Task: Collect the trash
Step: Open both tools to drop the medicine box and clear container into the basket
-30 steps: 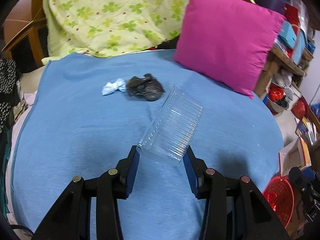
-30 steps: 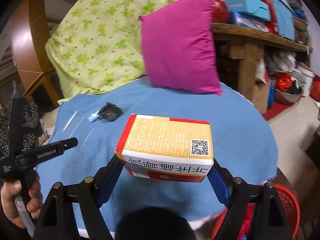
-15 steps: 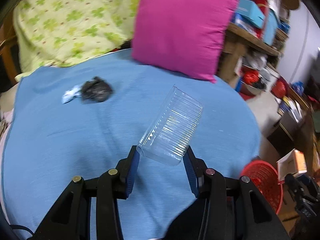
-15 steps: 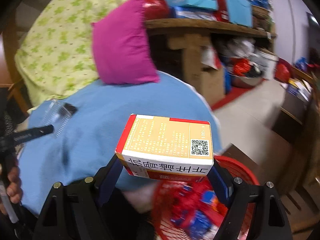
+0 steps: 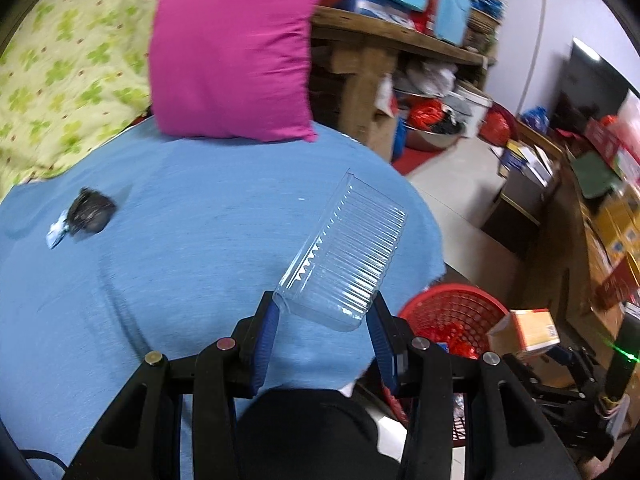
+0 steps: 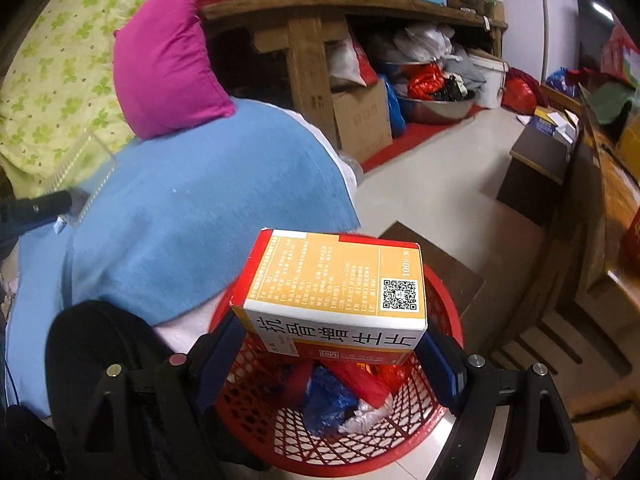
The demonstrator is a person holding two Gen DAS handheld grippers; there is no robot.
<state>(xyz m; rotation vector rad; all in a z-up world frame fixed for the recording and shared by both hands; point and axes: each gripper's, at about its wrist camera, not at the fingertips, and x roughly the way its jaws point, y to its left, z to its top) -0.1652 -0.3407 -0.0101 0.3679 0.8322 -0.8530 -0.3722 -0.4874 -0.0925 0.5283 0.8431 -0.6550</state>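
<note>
My left gripper [image 5: 324, 320] is shut on a clear ribbed plastic tray [image 5: 346, 254], held above the blue bed cover [image 5: 180, 260] near its right edge. My right gripper [image 6: 332, 344] is shut on an orange and white medicine box [image 6: 336, 292], held directly over the red mesh trash basket [image 6: 400, 440], which holds several wrappers. The basket [image 5: 452, 312] and the box [image 5: 524, 330] also show at the lower right of the left wrist view. A dark crumpled wad [image 5: 90, 212] and a small white-blue wrapper [image 5: 56, 234] lie on the cover at the far left.
A magenta pillow [image 5: 232, 52] leans on a green flowered quilt [image 5: 60, 68] at the head of the bed. A wooden shelf [image 6: 352, 4] with boxes, a cardboard box [image 6: 360, 116], a metal bowl [image 6: 436, 104] and dark furniture [image 6: 540, 160] surround the tiled floor [image 6: 440, 184].
Both grippers have swung right, away from the bed's middle. The right one, with the box, went from above the cover to above the red basket. The left one, with the tray, nears the bed's edge.
</note>
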